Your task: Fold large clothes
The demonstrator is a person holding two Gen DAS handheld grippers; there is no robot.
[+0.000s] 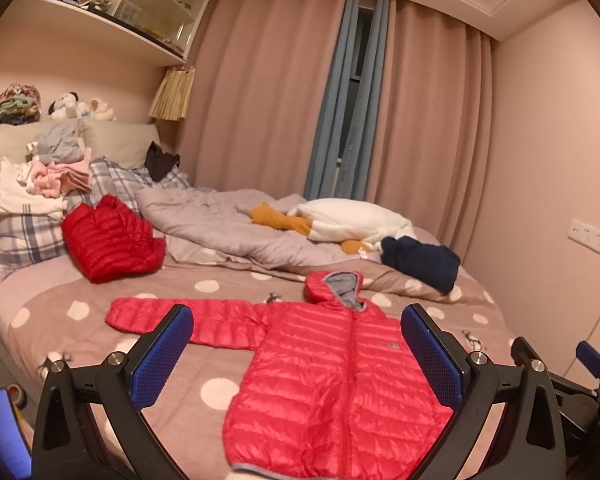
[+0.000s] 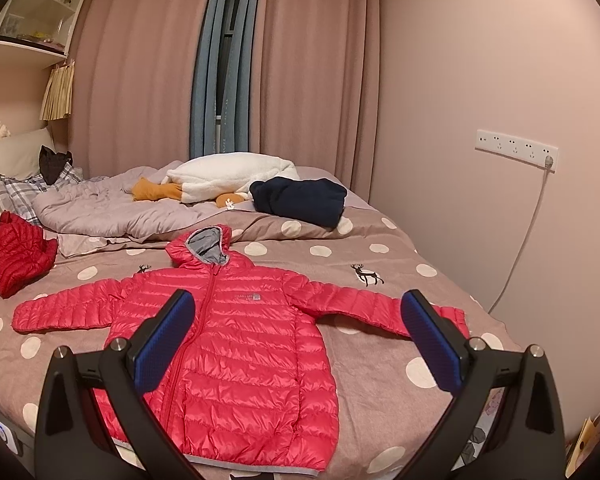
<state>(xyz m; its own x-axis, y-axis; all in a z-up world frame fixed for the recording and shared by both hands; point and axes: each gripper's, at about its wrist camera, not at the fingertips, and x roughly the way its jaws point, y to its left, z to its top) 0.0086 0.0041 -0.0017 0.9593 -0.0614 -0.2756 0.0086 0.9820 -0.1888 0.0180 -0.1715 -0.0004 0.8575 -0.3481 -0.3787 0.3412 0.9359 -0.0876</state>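
Red quilted hooded puffer jacket (image 2: 236,344) spread flat, front up, sleeves out, on brown polka-dot bedspread (image 2: 380,276). Folded darker red puffer jacket (image 1: 112,238) at far left. Left gripper (image 1: 296,354) spread wide, empty, above jacket. Right gripper (image 2: 298,340) likewise spread, empty.

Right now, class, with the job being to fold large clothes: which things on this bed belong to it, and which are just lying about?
Job: red jacket spread flat; left gripper and right gripper, both open.

Lying about: second red jacket, navy garment, plush toy, quilt, plaid pillow, clothes pile.
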